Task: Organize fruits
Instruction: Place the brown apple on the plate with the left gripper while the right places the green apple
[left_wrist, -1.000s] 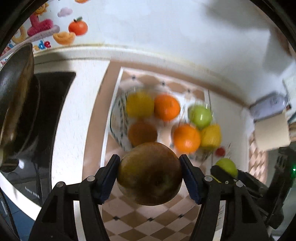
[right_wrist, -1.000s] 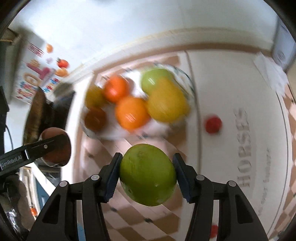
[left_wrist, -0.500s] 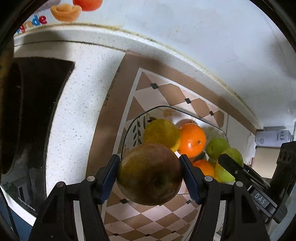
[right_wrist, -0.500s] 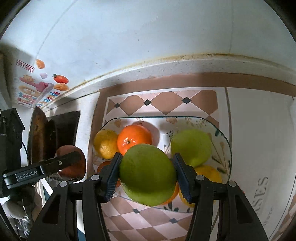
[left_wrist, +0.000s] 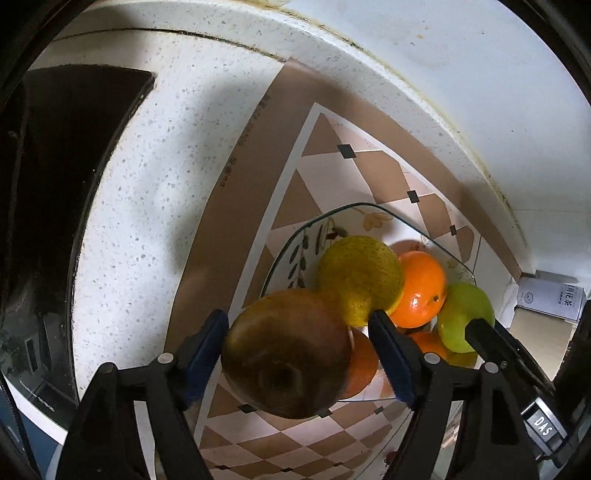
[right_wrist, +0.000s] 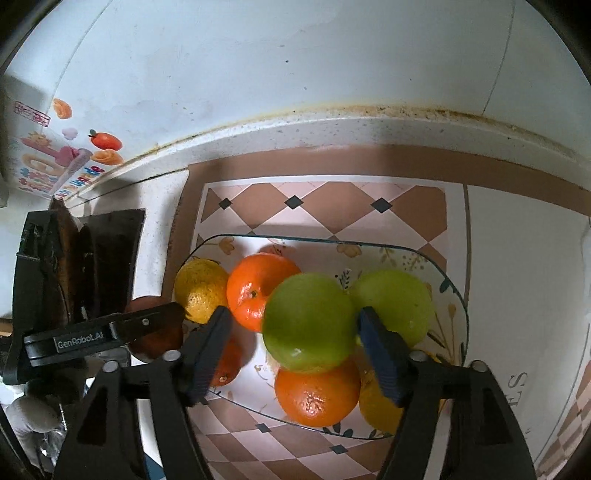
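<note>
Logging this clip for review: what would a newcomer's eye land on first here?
Two big fruits fill the foregrounds: a brown pear between the opening jaws of the left claw, a green apple between the opening jaws of the right claw. Both hang over a glass plate crowded with oranges and yellow and green fruit.

Left gripper (left_wrist: 299, 360): black frame, blue ribbed pads, silver pivot screws; side plate lettered "GenRobot.AI" | Right gripper (right_wrist: 295, 349): black frame, blue ribbed pads, silver pivot screws; white-on-black tag lettered "DAS" seen in the left wrist view
</note>
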